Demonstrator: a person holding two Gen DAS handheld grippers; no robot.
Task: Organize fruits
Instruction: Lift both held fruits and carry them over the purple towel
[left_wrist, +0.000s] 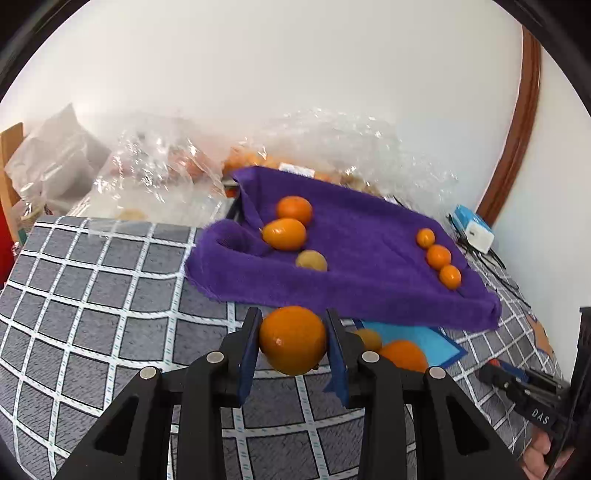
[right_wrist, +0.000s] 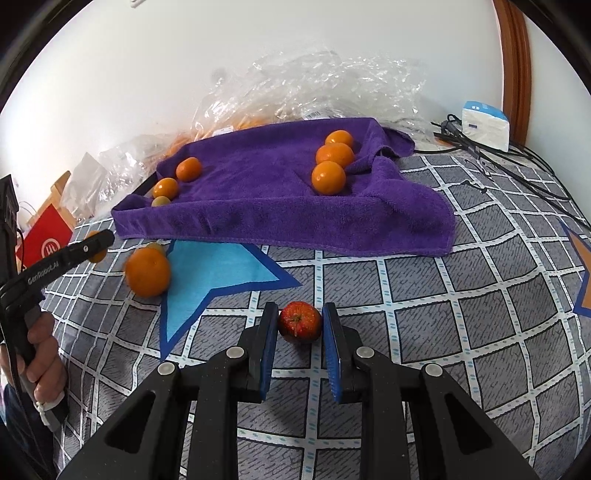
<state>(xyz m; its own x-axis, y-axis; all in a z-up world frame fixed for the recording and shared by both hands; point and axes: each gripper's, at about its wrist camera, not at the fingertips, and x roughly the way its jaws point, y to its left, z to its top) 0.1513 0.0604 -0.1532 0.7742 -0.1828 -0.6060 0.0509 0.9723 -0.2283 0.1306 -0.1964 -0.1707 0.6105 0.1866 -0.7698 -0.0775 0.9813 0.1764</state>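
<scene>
Here, left gripper (left_wrist: 292, 341) jaws clamping smooth round orange (left_wrist: 292, 339), right gripper (right_wrist: 300, 326) jaws parted around dimpled red fruit (right_wrist: 299, 322).

- The left gripper (left_wrist: 292, 341) fills the lower centre of the left wrist view, its blue-padded jaws pressed against both sides of an orange (left_wrist: 292, 339).
- The right gripper (right_wrist: 300, 325) sits at lower centre of the right wrist view, jaws parted, flanking a small red fruit (right_wrist: 299, 322) with a gap on the right.
- A hand (right_wrist: 42, 354) at lower left grips the left handle.
</scene>
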